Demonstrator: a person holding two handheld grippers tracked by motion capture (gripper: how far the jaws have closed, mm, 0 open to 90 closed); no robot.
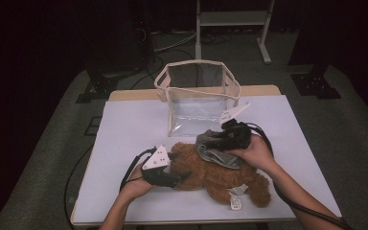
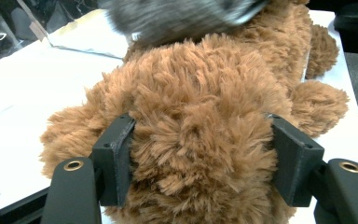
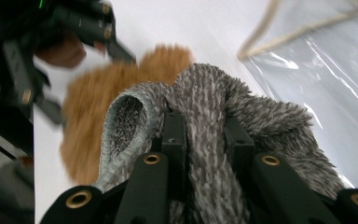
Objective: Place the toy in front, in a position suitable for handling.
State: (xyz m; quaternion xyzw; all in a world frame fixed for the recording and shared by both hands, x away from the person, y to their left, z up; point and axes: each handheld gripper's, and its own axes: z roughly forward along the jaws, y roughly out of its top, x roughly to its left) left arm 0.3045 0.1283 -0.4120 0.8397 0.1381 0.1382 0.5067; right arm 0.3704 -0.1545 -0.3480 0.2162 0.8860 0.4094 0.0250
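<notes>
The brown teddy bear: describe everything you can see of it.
The brown teddy bear is a shaggy, plush-looking soft toy lying on its side on the white table, in front of the clear bag. A white tag hangs near its legs. The left gripper has its jaws on either side of one fluffy end, pads pressed into the fur. A grey fuzzy cloth, pinched in the right gripper, lies across its upper side.

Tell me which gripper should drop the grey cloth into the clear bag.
Right. The right gripper is already pinching the grey cloth and sits just in front of the clear bag; the left gripper straddles the teddy bear.
</notes>
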